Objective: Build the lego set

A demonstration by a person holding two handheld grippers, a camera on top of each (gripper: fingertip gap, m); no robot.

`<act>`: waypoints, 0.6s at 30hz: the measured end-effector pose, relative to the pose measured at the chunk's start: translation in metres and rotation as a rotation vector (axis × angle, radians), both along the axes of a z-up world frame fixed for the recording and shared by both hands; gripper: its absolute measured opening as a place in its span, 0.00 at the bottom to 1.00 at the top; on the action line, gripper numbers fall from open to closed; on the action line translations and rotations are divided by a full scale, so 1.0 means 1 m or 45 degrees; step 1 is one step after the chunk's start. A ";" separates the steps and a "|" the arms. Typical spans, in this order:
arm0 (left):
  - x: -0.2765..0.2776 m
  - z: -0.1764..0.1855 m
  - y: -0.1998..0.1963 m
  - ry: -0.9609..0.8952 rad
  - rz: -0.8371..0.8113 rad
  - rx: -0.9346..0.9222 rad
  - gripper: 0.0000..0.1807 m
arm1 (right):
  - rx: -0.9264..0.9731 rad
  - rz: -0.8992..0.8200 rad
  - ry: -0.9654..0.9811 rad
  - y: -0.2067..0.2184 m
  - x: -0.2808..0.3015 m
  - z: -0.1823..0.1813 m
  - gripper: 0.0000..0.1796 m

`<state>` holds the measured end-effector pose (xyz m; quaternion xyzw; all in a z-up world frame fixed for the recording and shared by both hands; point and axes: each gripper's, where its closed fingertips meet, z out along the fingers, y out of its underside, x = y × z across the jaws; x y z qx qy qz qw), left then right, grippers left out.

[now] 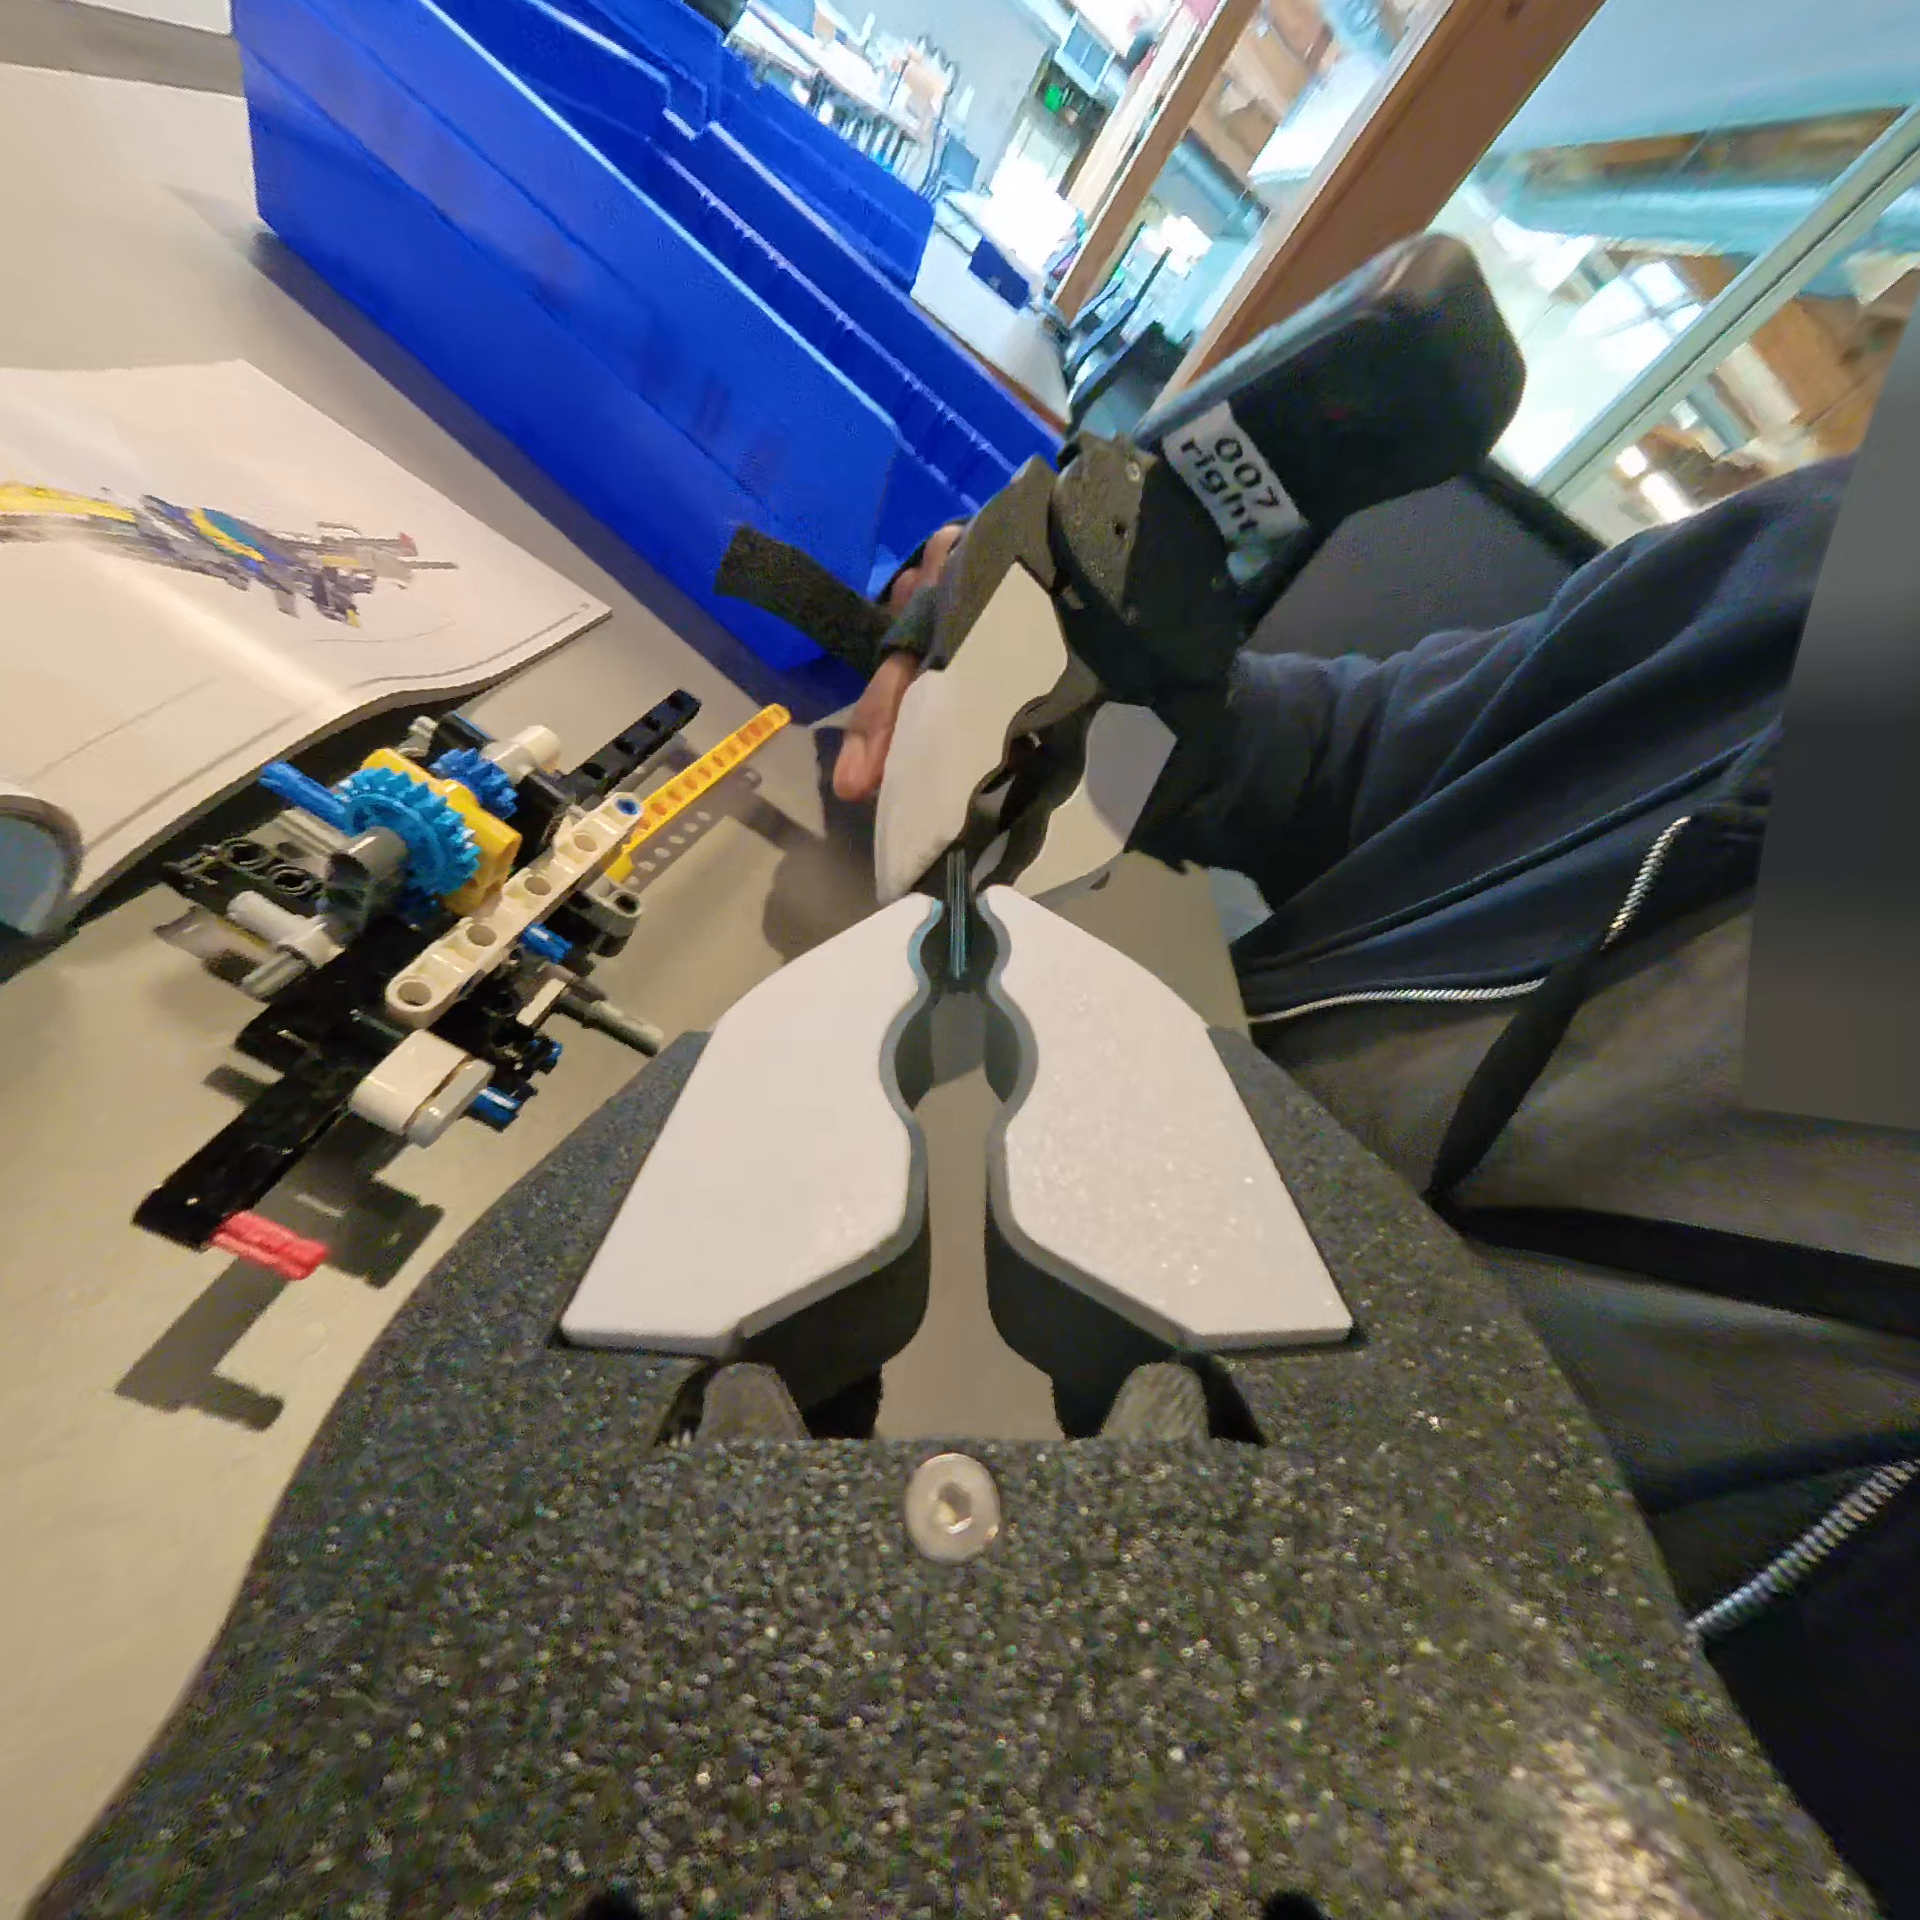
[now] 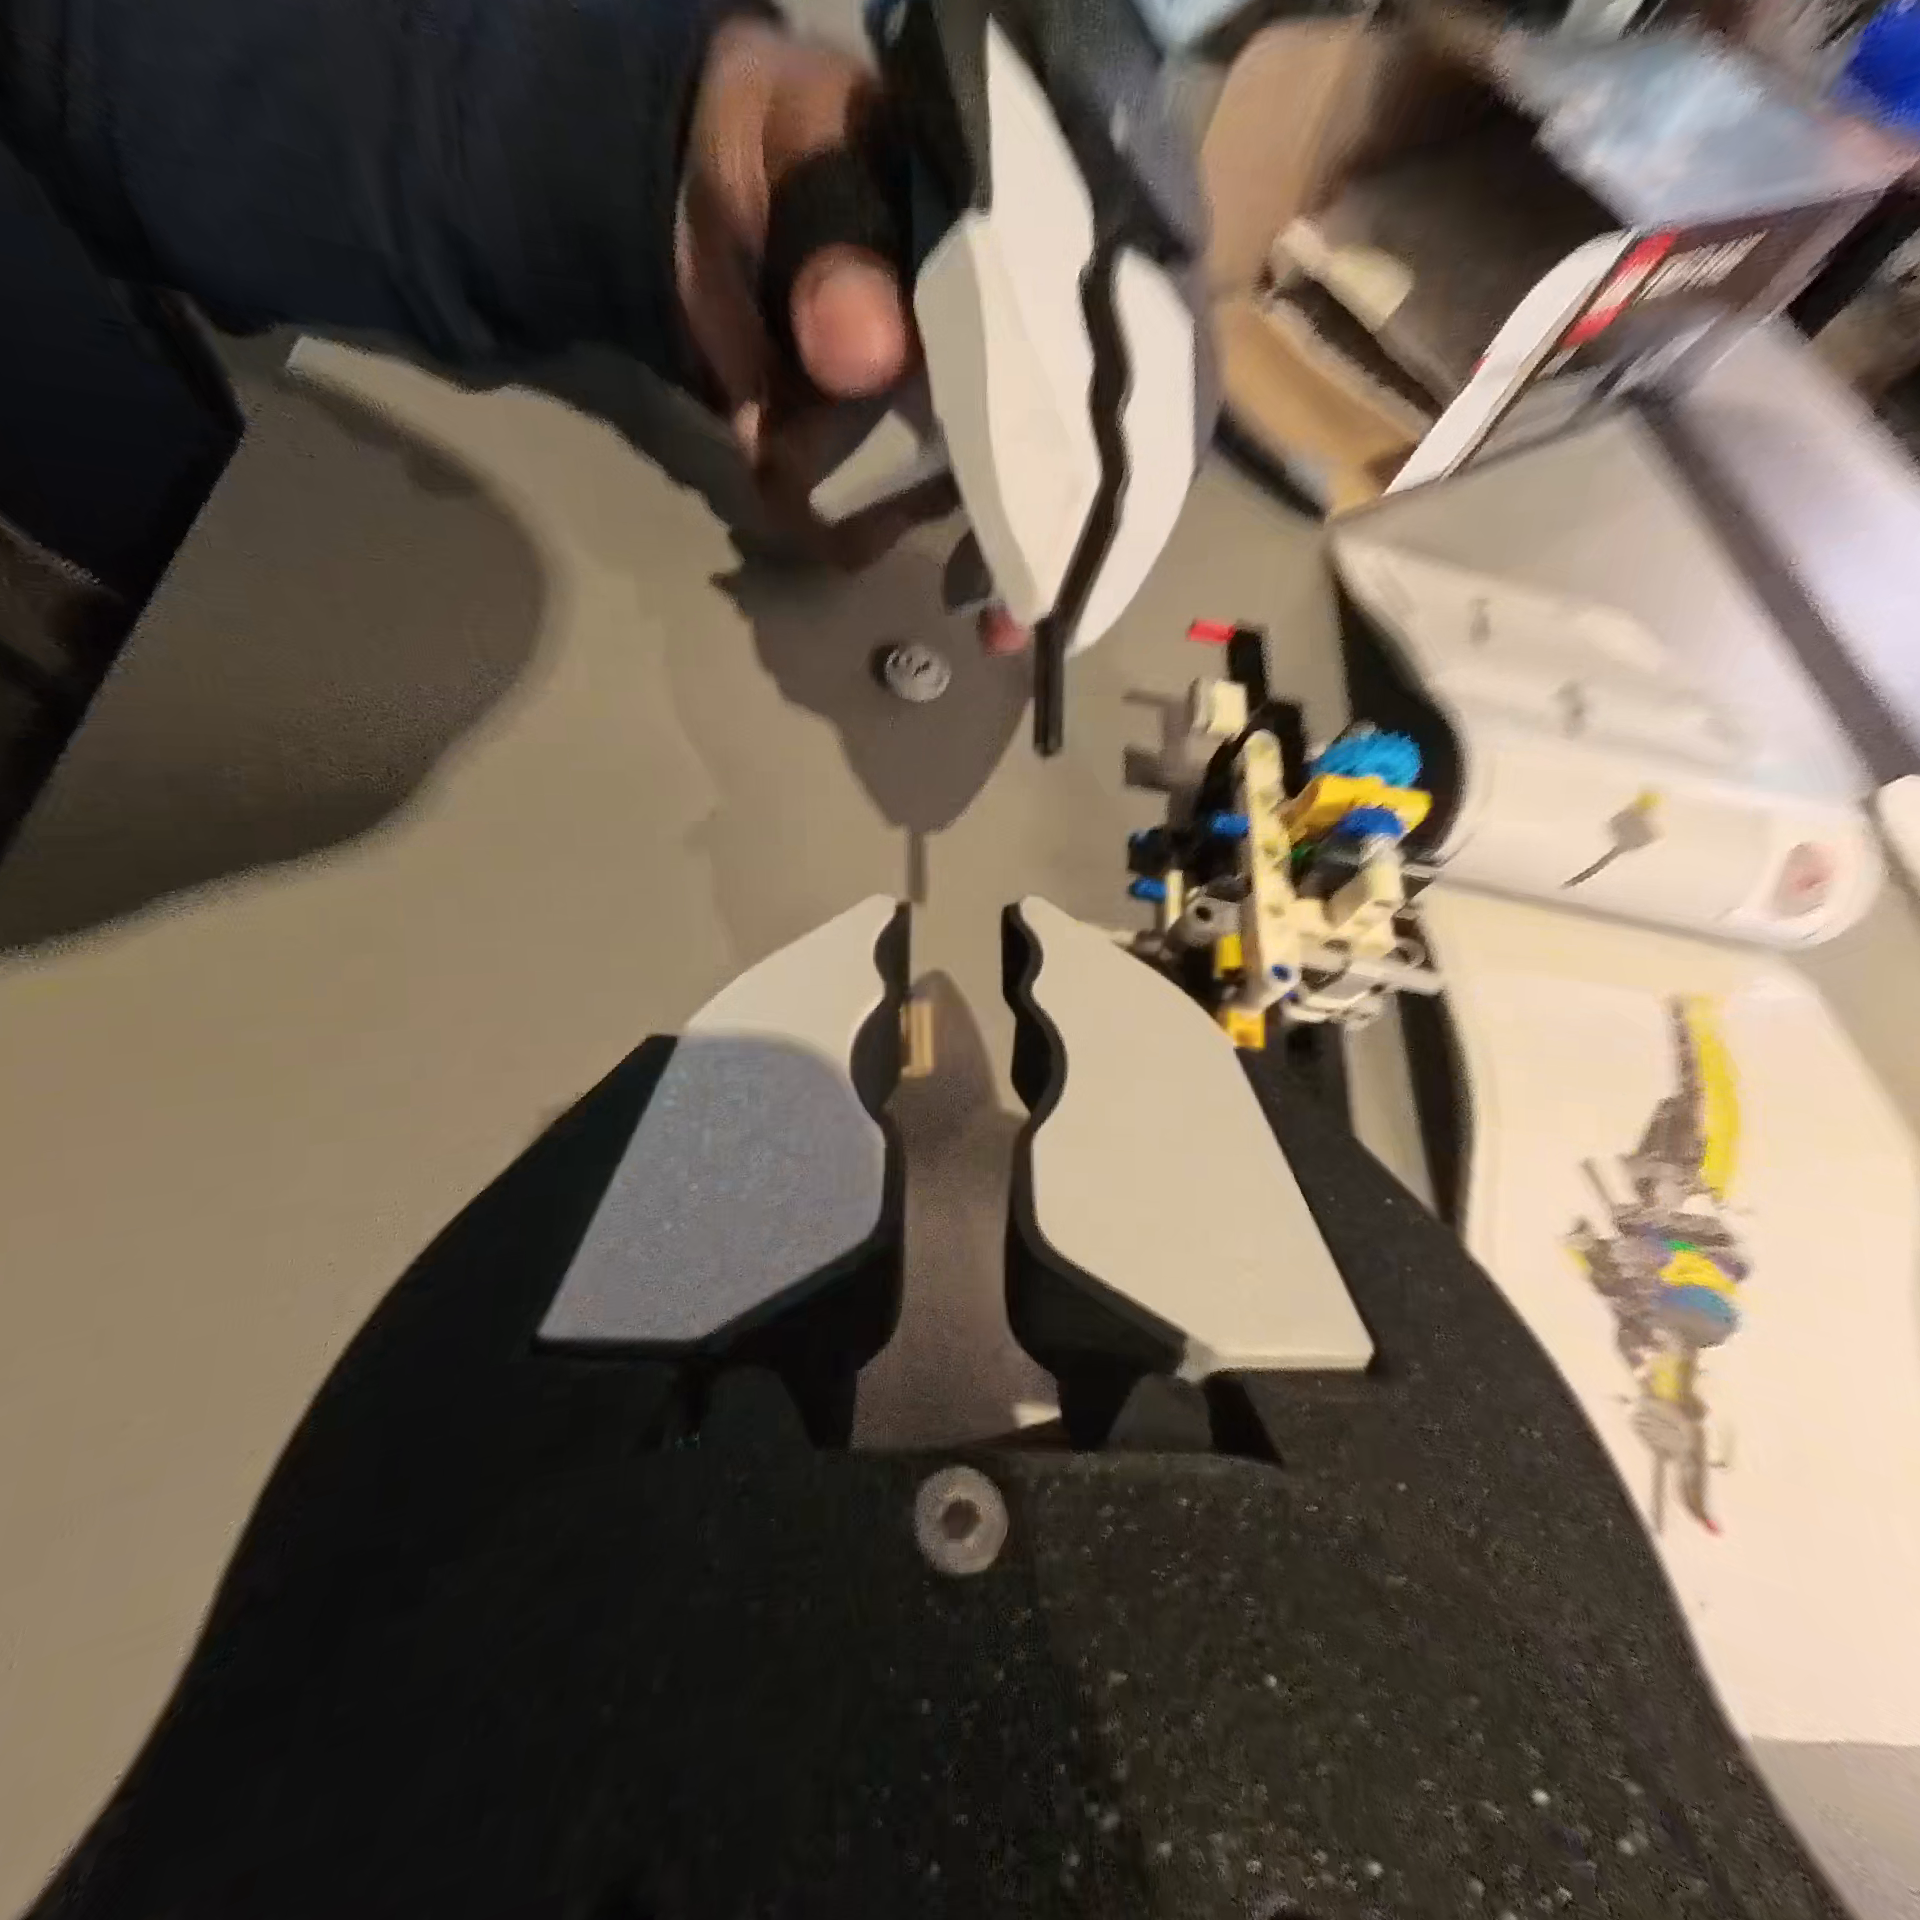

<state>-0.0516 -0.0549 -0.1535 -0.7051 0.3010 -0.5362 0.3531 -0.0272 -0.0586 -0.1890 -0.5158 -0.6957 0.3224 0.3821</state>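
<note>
At table centre, the lego model [image 1: 416, 914] lies flat, at 10 o'clock from my left gripper [image 1: 957, 920] and at 2 o'clock from my right gripper [image 2: 956, 914]. Left jaws are pinched on a thin black axle [image 1: 957, 930], which sticks out past the tips. Right jaws stand apart; they hold nothing that I can make out. In the left view the two grippers' tips nearly meet. Instruction booklet [image 1: 239, 582] sits just beyond the model, blue bins [image 1: 582, 270] farther at 12.
</note>
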 end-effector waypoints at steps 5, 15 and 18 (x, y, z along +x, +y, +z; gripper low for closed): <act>-0.002 -0.014 -0.002 0.143 0.001 0.032 0.02 | -0.014 -0.047 -0.235 0.004 0.005 -0.035 0.09; -0.002 -0.024 -0.002 0.246 0.019 0.044 0.02 | -0.030 -0.039 -0.342 0.001 0.005 -0.048 0.04; -0.002 -0.023 -0.001 0.251 0.046 0.067 0.02 | 0.002 -0.064 -0.223 0.007 -0.001 -0.038 0.04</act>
